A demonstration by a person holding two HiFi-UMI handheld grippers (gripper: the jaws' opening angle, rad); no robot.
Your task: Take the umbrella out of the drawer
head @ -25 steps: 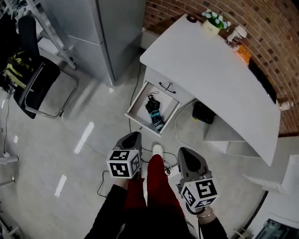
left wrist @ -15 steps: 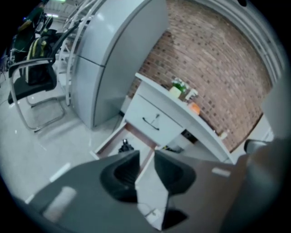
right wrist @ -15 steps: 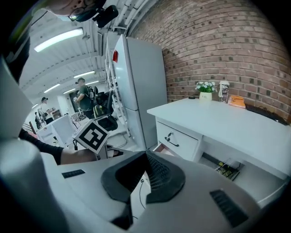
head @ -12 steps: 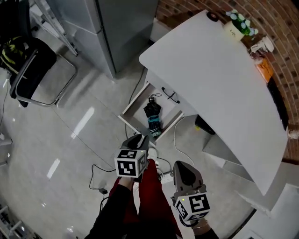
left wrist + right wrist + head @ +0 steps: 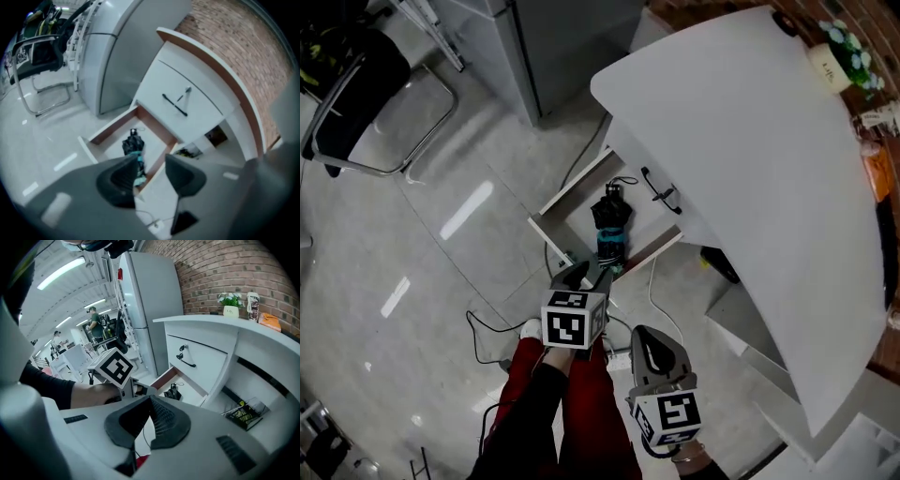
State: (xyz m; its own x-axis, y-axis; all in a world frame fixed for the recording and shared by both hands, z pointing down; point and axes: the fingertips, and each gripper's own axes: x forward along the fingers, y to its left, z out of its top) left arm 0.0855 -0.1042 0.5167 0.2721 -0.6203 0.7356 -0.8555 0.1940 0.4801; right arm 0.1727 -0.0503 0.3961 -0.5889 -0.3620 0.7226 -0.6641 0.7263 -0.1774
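A folded black umbrella [image 5: 610, 217] with a teal band lies in the open bottom drawer [image 5: 555, 203] of the white desk [image 5: 741, 141]. My left gripper [image 5: 587, 276] hangs over the floor just short of the drawer's front edge. Its jaws are opening and nothing is between them. In the left gripper view the umbrella [image 5: 133, 146] shows just beyond the left gripper [image 5: 152, 163]. My right gripper [image 5: 651, 343] trails behind and to the right, its pads shut together and empty. In the right gripper view, the right gripper [image 5: 150, 401] points toward the drawer and umbrella [image 5: 174, 392].
A closed upper drawer with a black handle [image 5: 661, 190] sits above the open one. Cables and a power strip [image 5: 621, 343] lie on the tiled floor by the person's red-trousered legs [image 5: 546, 394]. A black chair [image 5: 356, 89] and a grey cabinet [image 5: 572, 37] stand to the left.
Both grippers have sunk and moved toward the drawer, the left one leading. The left jaws have spread apart. The head view has closed in on the desk.
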